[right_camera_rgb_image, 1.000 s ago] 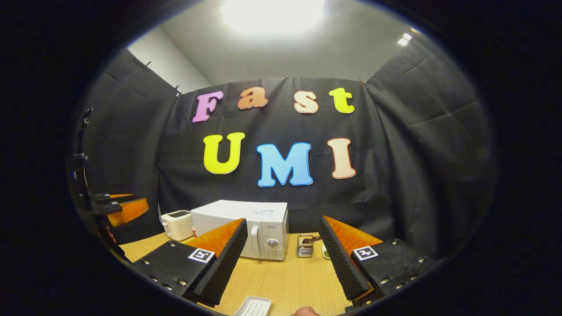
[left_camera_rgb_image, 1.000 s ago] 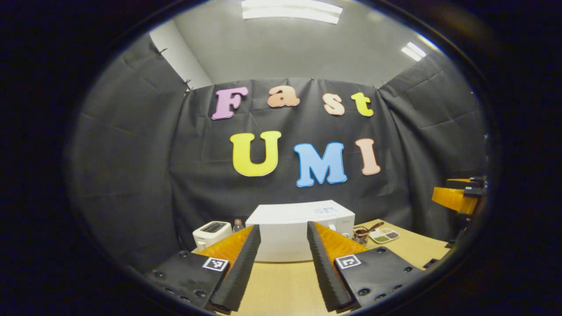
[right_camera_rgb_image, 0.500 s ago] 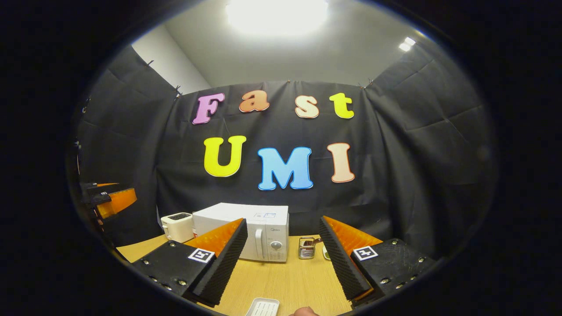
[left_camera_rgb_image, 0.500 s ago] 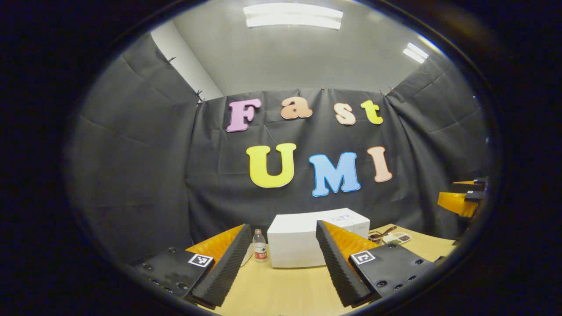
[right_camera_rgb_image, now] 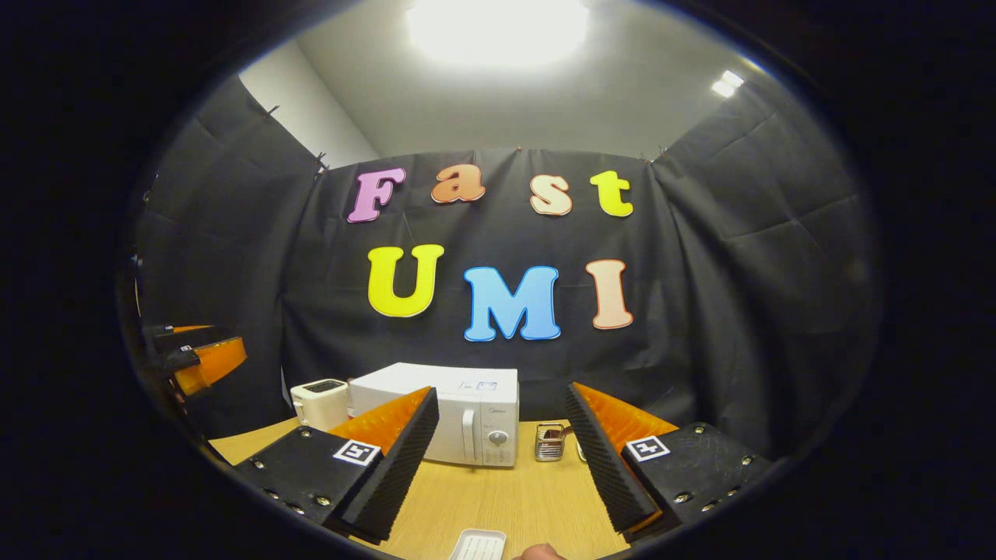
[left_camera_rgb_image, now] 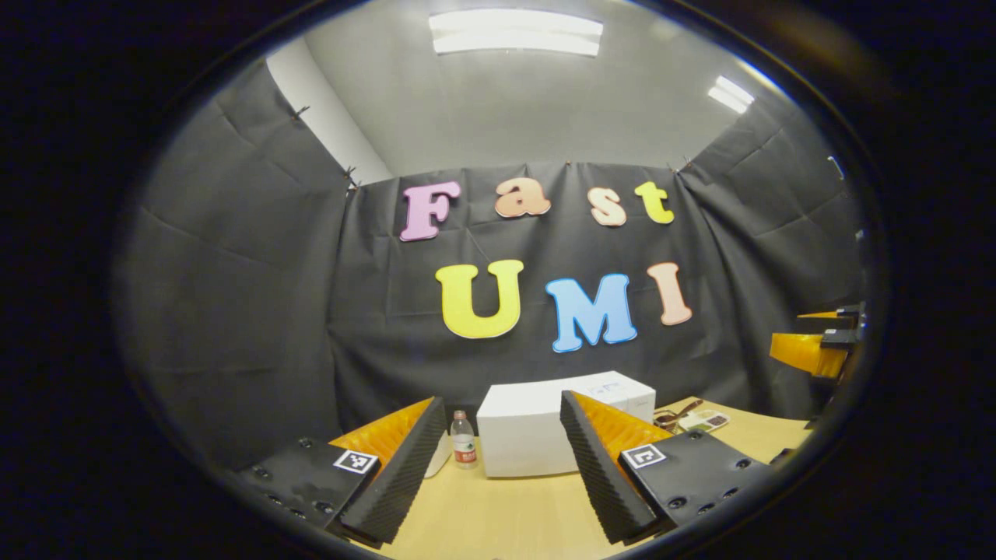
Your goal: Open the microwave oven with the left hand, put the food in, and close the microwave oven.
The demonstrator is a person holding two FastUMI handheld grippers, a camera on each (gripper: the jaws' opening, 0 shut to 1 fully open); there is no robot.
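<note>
The white microwave oven (right_camera_rgb_image: 467,416) sits on the wooden counter (right_camera_rgb_image: 506,498), right in front of the black wall, and its door is closed. The left claw (left_camera_rgb_image: 498,459) hangs in the air near the microwave oven with its two fingers wide apart and nothing between them. The right claw (right_camera_rgb_image: 502,467) is also wide apart and holds nothing. A white toaster (right_camera_rgb_image: 320,403) stands just beside the microwave oven on one side, and a small metal holder (right_camera_rgb_image: 549,442) stands near its other side. A white dish (right_camera_rgb_image: 478,544) lies on the counter, well in front of the microwave oven. A small bottle (left_camera_rgb_image: 464,441) stands just beside the microwave oven.
</note>
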